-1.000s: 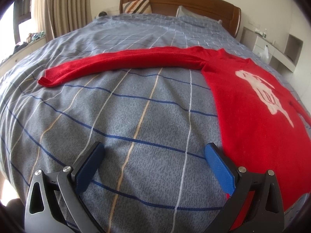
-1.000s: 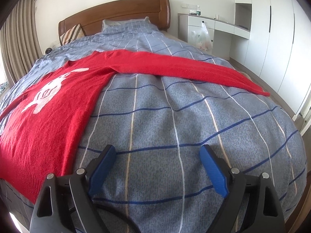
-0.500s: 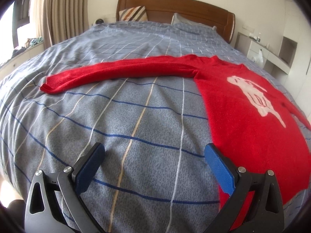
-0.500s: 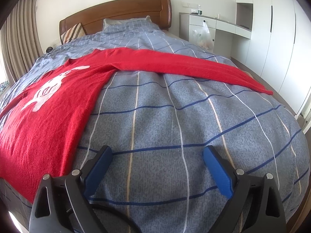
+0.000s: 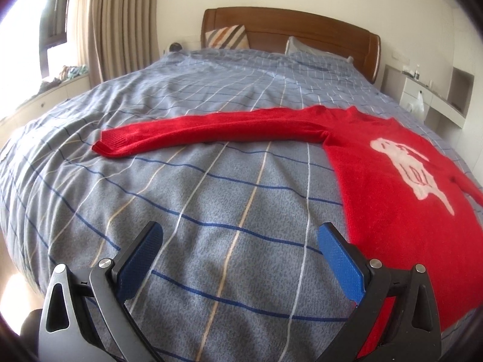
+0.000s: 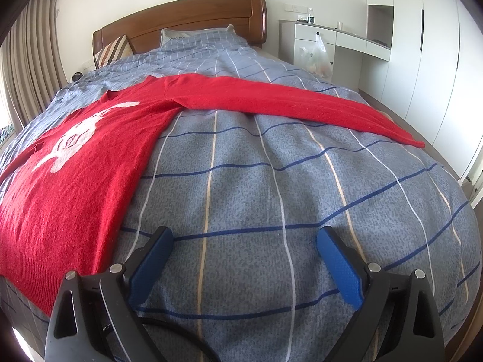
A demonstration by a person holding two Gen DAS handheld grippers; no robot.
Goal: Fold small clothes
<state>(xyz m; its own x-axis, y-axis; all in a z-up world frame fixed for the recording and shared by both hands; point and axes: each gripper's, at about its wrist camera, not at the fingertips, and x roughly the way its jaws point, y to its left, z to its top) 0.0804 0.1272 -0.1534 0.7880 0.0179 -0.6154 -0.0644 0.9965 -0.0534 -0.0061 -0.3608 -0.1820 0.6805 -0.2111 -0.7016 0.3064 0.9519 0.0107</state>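
Left wrist view shows the red knitted sweater with a white figure on its chest (image 5: 401, 181) lying flat and face up on the grey-blue checked bedcover (image 5: 211, 205), its long left-hand sleeve (image 5: 211, 126) stretched straight out toward the window side. From the right wrist view the other sleeve (image 6: 302, 102) reaches out toward the white wardrobe (image 6: 422, 45), so the garment is fully spread and no fold is made yet.

Both tools hover above bare cover near the hem, beside the sweater body. The left gripper (image 5: 240, 253) stands wide apart and empty; the right gripper (image 6: 244, 256) is likewise spread wide with only bedding between its blue pads.

The sensible start seems to be a sleeve: pinch each cuff low, catching both knit layers but not the bedcover, lift slightly, and carry it across the chest without dragging the body askew.
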